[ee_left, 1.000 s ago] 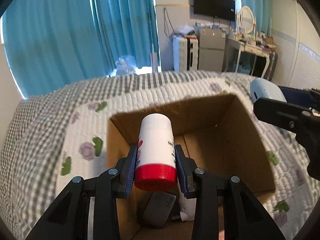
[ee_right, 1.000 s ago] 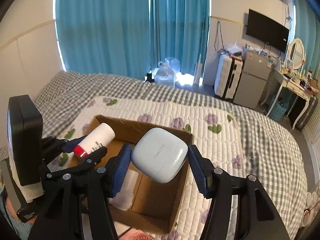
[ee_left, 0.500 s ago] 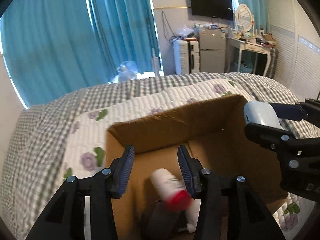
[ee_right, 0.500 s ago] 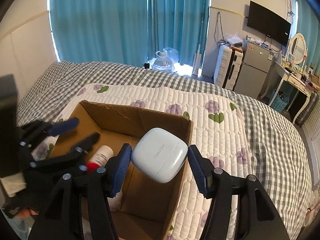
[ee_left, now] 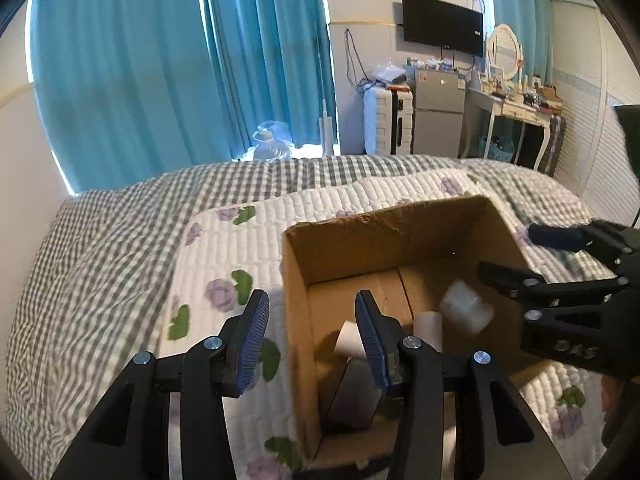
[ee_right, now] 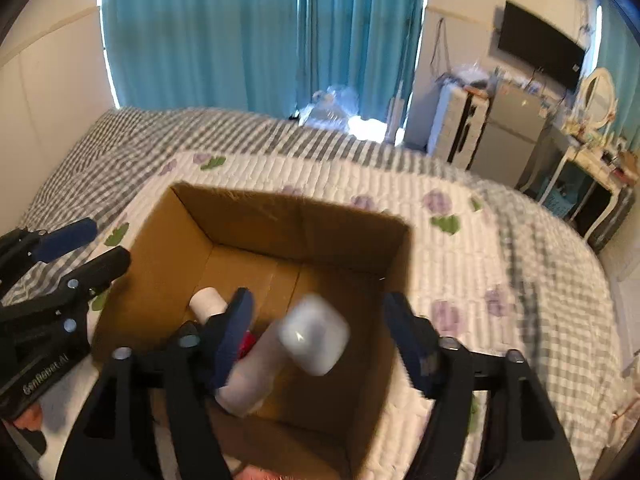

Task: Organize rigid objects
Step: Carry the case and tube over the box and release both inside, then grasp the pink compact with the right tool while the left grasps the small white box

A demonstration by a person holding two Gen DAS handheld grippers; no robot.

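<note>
Both grippers now spread, empty: left gripper (ee_left: 308, 336) dropped its bottle (ee_right: 208, 304) a moment ago; right gripper (ee_right: 316, 334) has just let go of the earbud case (ee_right: 314, 334), blurred, inside the box (ee_right: 280, 216). Two items boxed. Box sits on quilted bed (ee_left: 120, 280); teal curtains (ee_left: 160, 60) far.

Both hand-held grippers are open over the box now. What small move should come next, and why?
Probably lift both away from the cardboard box. The right hand-held gripper is open, and the blurred white case is inside the box beside the bottle. The left hand-held gripper is open and holds nothing.
</note>
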